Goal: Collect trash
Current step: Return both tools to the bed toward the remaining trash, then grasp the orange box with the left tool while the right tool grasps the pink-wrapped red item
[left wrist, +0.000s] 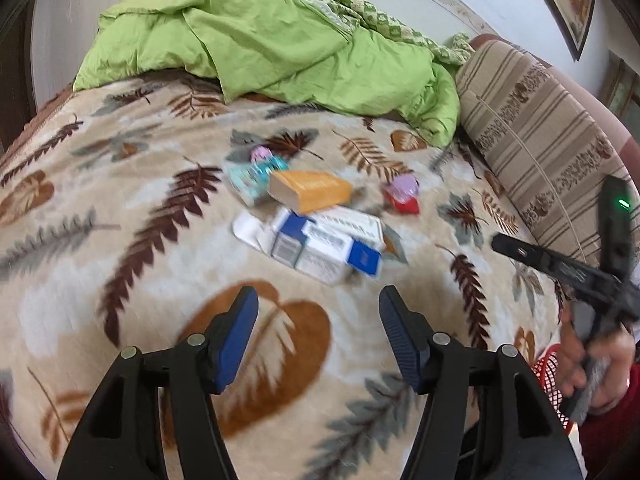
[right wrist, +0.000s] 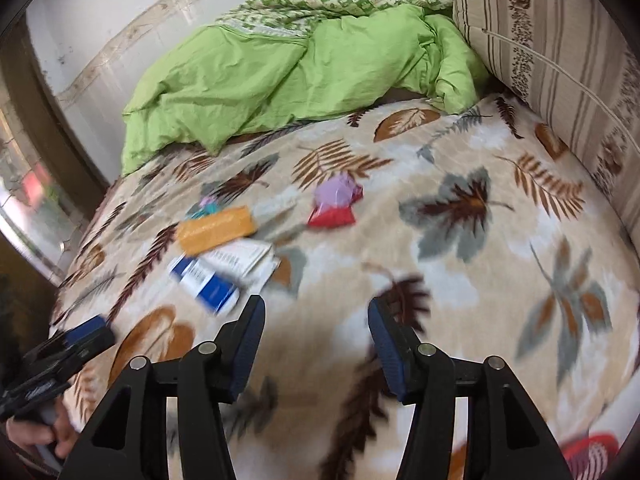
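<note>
Closest to the lens in the left wrist view is the left tool (left wrist: pixel 318 308), blue pads spread apart with nothing between them, just the leaf-print blanket (left wrist: pixel 120 208) on the bed underneath. Same deal on the other side: the right tool (right wrist: pixel 316 316) is released too, pads apart over bare blanket.

The trash sits in a loose pile further up the bed, ahead of both tools and not touching either. Straight ahead of the left tool, a bit beyond its tips, is a white and blue box (left wrist: pixel 320 246), kinda flattened, with an orange box (left wrist: pixel 310 191) lying just behind it and partly on top. Behind that is a teal wrapper (left wrist: pixel 252 180), and off to the right, apart from the boxes, a red and purple wrapper (left wrist: pixel 402 196).

From the right wrist view the same pile is up and to the left of the tool, with the white and blue box's near end just beside the left pad's tip, and the red and purple wrapper is ahead of the gap.

A crumpled green quilt (left wrist: pixel 272 36) is bunched at the far end of the bed, a striped pillow (left wrist: pixel 540 136) on the right. A bit of red mesh basket (left wrist: pixel 552 376) peeks in by the person's hand (left wrist: pixel 592 368). Everything's pretty blurry.
</note>
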Action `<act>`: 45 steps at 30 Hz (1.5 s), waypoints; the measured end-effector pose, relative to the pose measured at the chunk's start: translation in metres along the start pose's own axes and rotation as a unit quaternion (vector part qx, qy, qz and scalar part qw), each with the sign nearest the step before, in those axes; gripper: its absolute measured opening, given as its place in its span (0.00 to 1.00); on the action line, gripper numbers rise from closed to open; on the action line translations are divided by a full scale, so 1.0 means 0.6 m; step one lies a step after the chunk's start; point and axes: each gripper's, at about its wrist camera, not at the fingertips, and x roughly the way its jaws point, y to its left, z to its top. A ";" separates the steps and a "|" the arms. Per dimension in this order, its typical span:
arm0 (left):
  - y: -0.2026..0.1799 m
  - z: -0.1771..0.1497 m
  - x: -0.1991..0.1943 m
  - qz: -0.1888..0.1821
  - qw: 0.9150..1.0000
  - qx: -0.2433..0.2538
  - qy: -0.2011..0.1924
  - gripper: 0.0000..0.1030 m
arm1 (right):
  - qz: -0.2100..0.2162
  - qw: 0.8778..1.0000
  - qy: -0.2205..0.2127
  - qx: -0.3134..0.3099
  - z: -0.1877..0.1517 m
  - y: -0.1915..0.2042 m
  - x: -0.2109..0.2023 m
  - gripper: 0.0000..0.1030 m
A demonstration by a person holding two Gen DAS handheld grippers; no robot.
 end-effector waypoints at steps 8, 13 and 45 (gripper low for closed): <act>0.016 0.074 0.034 -0.002 0.999 0.034 -0.005 0.68 | -0.031 0.999 0.015 0.004 0.102 -0.013 0.148 0.56; 0.016 0.124 0.079 -0.014 0.998 0.060 0.006 0.69 | -0.036 0.999 0.031 0.011 0.130 -0.016 0.226 0.56; -0.015 0.171 0.308 0.013 0.986 0.101 0.128 0.24 | 0.035 0.998 0.000 0.055 0.028 -0.028 0.134 0.34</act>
